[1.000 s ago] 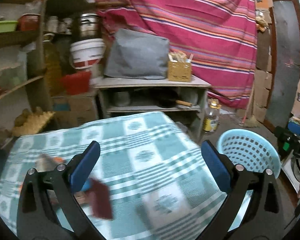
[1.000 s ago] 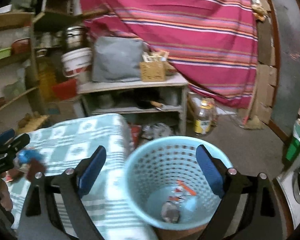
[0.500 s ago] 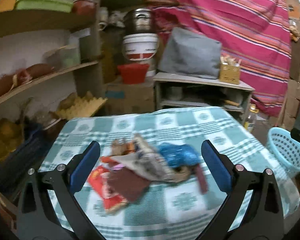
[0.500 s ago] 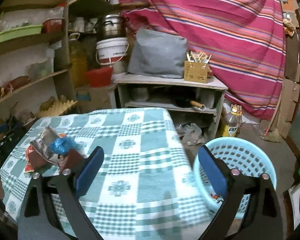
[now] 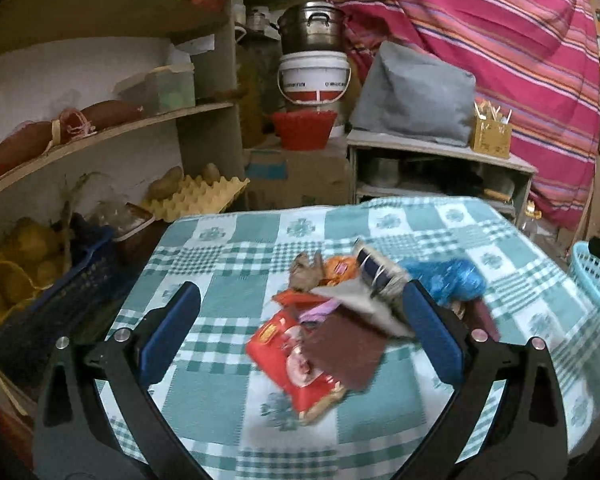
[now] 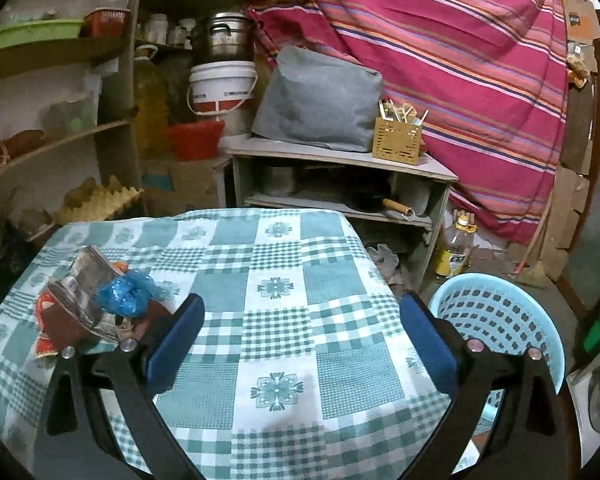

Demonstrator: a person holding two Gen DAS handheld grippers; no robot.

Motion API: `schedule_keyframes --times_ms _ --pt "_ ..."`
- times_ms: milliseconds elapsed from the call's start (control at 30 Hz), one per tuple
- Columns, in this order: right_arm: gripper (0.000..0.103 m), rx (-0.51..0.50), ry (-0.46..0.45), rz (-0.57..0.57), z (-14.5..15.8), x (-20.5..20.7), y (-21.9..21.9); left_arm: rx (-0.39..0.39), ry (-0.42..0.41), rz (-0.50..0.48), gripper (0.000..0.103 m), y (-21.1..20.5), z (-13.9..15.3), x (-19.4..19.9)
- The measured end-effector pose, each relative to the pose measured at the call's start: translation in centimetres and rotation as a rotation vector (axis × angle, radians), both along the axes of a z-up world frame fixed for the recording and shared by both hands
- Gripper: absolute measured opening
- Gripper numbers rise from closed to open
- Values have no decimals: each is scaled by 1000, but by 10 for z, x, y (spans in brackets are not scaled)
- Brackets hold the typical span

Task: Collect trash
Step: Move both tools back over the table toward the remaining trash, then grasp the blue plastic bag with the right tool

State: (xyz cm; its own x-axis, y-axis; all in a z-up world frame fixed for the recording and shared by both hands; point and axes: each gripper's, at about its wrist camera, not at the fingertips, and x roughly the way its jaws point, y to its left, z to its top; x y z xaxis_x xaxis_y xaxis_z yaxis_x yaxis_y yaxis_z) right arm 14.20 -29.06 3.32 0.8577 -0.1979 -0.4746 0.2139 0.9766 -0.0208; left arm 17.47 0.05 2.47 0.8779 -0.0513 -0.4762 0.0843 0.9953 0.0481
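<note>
A heap of trash lies on the green-checked tablecloth [image 5: 228,304]: a red snack wrapper [image 5: 296,364], a dark brown wrapper [image 5: 348,348], a crumpled blue plastic bag [image 5: 448,280] and an orange packet [image 5: 340,268]. My left gripper [image 5: 300,336] hovers open just short of the heap, its blue pads either side of it, nothing held. In the right wrist view the same heap [image 6: 96,304] sits at the table's left. My right gripper [image 6: 300,332] stands wide open over bare cloth [image 6: 276,288], empty. The light-blue perforated basket [image 6: 504,328] stands on the floor to the table's right.
Curved wooden shelves [image 5: 100,132] with potatoes and egg trays [image 5: 196,196] line the left. Behind the table stands a low grey shelf unit [image 6: 340,184] with a grey bag, a wooden holder and a pan. A striped red cloth [image 6: 440,40] hangs behind. An oil bottle [image 6: 456,248] stands on the floor.
Both grippers swung left, away from the basket and toward the table. The trash heap came between the left gripper's pads; the basket slid from under the right gripper to its right edge.
</note>
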Motion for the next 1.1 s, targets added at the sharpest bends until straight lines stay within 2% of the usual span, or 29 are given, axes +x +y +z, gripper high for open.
schedule_keyframes --times_ms 133,333,700,767,867,1000,1100 --pt "96 43 36 62 -9 10 6 27 9 12 98 9 -12 2" --pt "96 -28 49 121 -15 23 36 51 16 42 98 16 -20 10" --pt "94 -56 80 263 -23 60 96 -19 59 39 98 38 -27 25" --pt "90 -58 95 281 -28 68 104 -38 66 46 98 43 -28 28" --pt "77 -61 137 314 -38 83 116 -50 69 57 98 45 -29 30" --pt "45 -26 186 353 -46 97 120 -51 64 63 98 44 -28 30" --pt "30 -12 204 373 -50 101 121 -58 60 63 98 43 -25 31"
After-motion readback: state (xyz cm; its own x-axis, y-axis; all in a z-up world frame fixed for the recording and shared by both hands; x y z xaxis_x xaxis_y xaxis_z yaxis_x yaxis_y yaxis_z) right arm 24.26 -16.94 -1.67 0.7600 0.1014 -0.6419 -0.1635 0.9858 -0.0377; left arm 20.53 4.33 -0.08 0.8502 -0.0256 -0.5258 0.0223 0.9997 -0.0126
